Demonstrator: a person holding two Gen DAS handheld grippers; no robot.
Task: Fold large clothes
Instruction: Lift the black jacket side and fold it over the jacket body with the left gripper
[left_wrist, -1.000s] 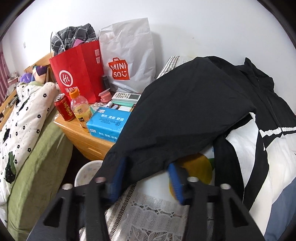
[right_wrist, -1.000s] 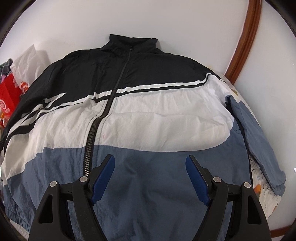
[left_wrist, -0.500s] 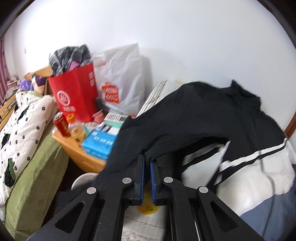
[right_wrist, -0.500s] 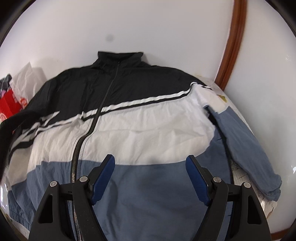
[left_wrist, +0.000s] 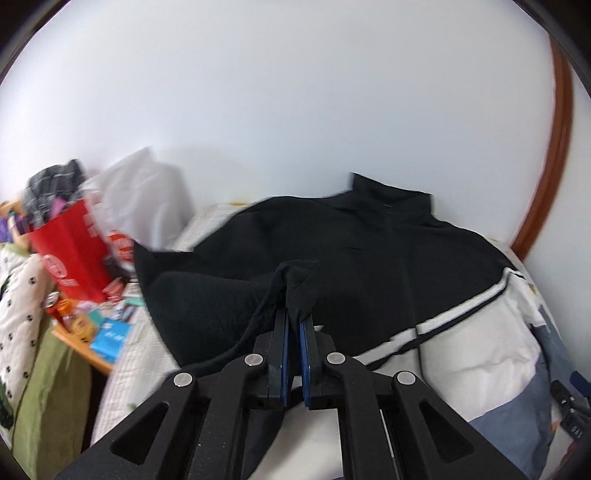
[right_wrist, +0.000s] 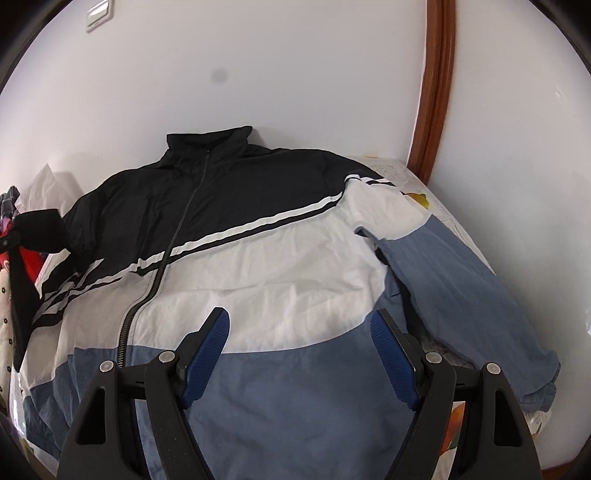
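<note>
A black, white and blue zip jacket (right_wrist: 280, 258) lies front up on the bed, collar toward the wall. My left gripper (left_wrist: 292, 321) is shut on the black left sleeve (left_wrist: 221, 306) and holds it lifted over the jacket's black shoulder (left_wrist: 388, 251). The lifted sleeve also shows at the left edge of the right wrist view (right_wrist: 40, 229). My right gripper (right_wrist: 299, 347) is open and empty, hovering above the jacket's blue lower front. The blue right sleeve (right_wrist: 454, 280) lies spread out to the right.
A wooden bedside table (left_wrist: 88, 350) at the left holds a red paper bag (left_wrist: 70, 251), a white shopping bag (left_wrist: 144, 195), bottles and a blue box (left_wrist: 110, 336). A dotted quilt (left_wrist: 18, 295) lies further left. A brown wooden trim (right_wrist: 432, 88) runs up the wall.
My left gripper closed on the black sleeve, then lifted it up and to the right over the jacket. My right gripper stayed open and drew back a little.
</note>
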